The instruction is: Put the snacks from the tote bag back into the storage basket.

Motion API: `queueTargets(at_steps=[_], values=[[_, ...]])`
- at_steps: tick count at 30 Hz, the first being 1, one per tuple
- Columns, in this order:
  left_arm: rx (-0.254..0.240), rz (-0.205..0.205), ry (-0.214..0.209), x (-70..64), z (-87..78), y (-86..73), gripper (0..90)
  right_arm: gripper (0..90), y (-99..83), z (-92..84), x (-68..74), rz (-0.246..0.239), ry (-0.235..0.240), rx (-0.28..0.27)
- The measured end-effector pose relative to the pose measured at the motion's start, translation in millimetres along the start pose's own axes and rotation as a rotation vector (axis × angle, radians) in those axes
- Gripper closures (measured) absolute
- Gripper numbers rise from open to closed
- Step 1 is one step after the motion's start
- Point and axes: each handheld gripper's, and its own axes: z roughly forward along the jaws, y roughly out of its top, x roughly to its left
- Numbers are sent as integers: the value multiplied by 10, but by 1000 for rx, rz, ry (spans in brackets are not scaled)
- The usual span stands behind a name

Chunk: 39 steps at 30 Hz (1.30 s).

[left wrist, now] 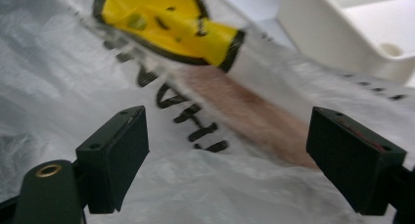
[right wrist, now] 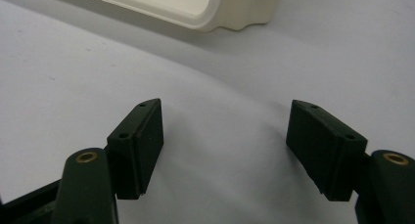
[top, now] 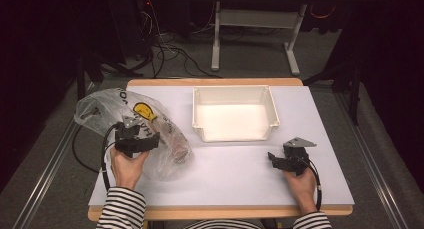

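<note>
Jaws of the left gripper (left wrist: 227,160) stand wide apart over a crumpled clear plastic bag with a yellow face print (top: 145,111) at the white table's (top: 235,164) left side, gripping nothing; the right gripper (right wrist: 225,150) gapes empty near a white plastic bin (top: 235,114).

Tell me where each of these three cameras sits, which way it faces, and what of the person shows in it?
High view: above the person's side, looking forward and down on the table; striped sleeves, both hands and both tools show.
Left gripper view: rides the left tool, looking between its open black jaws at the plastic bag.
Right gripper view: rides the right tool, looking between its open jaws across bare table toward the white bin.
Shared: the bin's corner appears in both gripper views, and the high view shows bin and bag together.
</note>
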Motion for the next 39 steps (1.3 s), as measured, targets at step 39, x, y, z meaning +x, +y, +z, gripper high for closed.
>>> queueTargets(at_steps=[39], values=[[180, -54, 56, 339, 615, -472, 284, 302, -2, -3, 8, -1, -5, 0]])
